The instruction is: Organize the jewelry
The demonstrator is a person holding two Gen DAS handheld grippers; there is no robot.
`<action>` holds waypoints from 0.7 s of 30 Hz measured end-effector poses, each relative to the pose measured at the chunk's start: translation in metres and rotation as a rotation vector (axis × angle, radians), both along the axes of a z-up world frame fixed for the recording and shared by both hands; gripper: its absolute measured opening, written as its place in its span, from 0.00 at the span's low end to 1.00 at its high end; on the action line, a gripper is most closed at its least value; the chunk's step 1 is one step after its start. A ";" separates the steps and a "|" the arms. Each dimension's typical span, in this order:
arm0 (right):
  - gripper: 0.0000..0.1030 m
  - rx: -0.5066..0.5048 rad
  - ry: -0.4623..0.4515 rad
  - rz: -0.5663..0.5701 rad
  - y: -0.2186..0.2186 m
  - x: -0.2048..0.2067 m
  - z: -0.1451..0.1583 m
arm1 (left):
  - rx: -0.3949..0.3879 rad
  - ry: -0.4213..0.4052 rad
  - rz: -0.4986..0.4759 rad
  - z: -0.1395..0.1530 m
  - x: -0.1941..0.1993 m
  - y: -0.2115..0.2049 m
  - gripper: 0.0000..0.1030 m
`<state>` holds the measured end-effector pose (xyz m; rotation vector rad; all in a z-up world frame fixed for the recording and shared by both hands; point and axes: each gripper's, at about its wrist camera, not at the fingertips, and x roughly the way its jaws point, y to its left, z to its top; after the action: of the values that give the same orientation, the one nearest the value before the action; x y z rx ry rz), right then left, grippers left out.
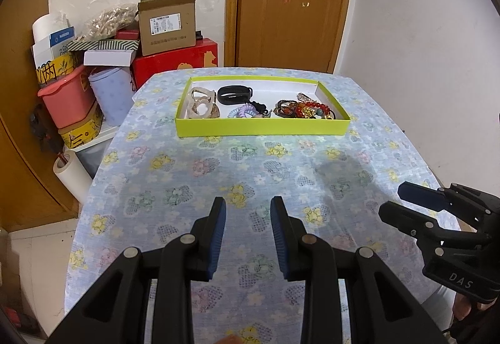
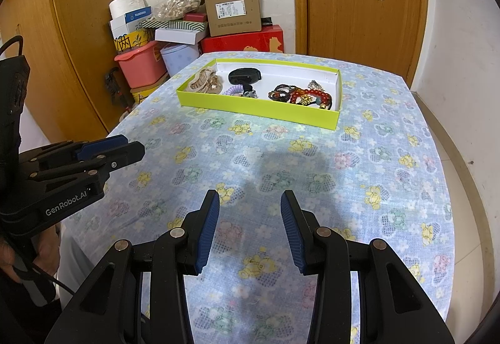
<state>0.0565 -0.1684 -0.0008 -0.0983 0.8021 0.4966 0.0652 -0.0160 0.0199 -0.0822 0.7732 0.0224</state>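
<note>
A lime-green shallow box (image 1: 259,127) (image 2: 259,108) with a white inside sits at the far end of the flowered table. Inside lie beige hair claws (image 1: 201,103) (image 2: 204,83) at the left, a black band (image 1: 235,94) (image 2: 243,76), a pastel coil hair tie (image 1: 245,112) (image 2: 232,90), and a heap of red and dark bead bracelets (image 1: 301,109) (image 2: 301,97) at the right. My left gripper (image 1: 248,212) (image 2: 125,147) hovers open over the near table, nothing between its fingers. My right gripper (image 2: 250,203) (image 1: 397,200) is open and empty beside it.
The table wears a blue floral cloth (image 1: 218,175) (image 2: 312,156). Past its far left corner are stacked boxes, a cardboard carton (image 1: 167,26) (image 2: 232,11), a pink tub (image 1: 67,97) and a red box (image 1: 187,58). A wooden door (image 1: 290,9) (image 2: 362,3) stands behind.
</note>
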 end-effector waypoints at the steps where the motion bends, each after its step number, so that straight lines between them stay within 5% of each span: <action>1: 0.41 0.000 0.000 0.000 0.000 0.000 0.000 | 0.001 0.000 0.000 0.000 0.000 0.000 0.30; 21: 0.41 0.002 0.005 -0.001 -0.001 -0.001 -0.002 | 0.026 0.002 0.008 -0.003 -0.002 -0.004 0.30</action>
<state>0.0556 -0.1691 -0.0023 -0.0947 0.8060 0.4964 0.0632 -0.0205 0.0170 -0.0603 0.7743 0.0401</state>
